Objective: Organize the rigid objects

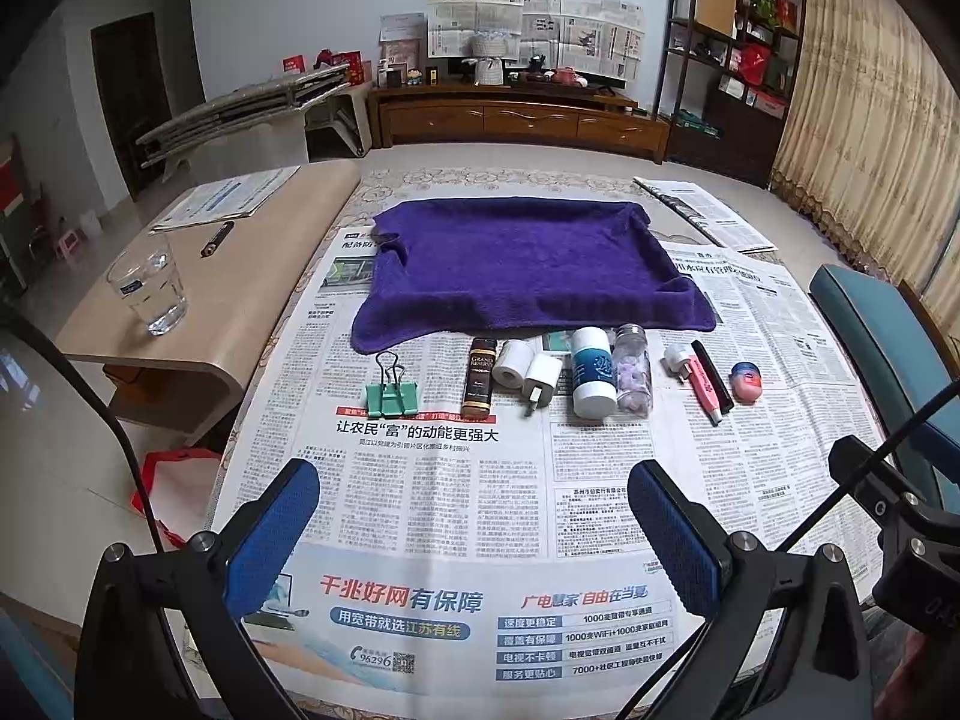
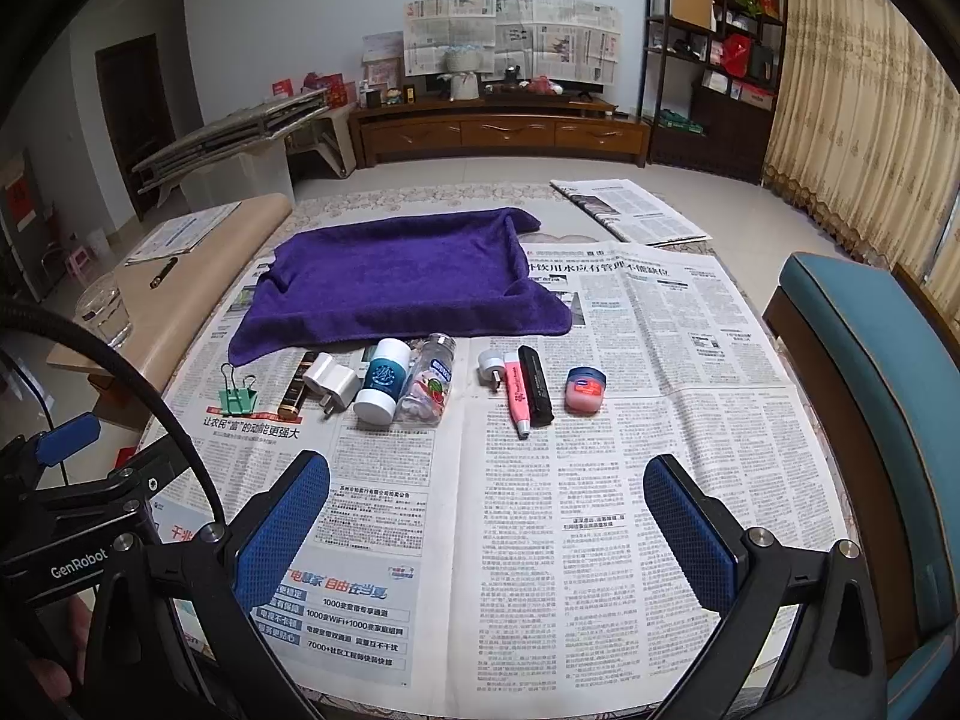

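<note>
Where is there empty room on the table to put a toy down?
Free: the newspaper between the row of small things and both open grippers, and the middle of the purple towel. Crowded: the row from the green clip to the little pink jar, especially around the white bottle.

Purple towel (image 1: 528,264); green binder clip (image 1: 391,397)

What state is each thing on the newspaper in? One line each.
left gripper: open, empty
right gripper: open, empty
purple towel: spread, edges raised
green binder clip: handles up
dark bottle: lying
white bottle: lying, capped
small jar: upright, lidded
</note>
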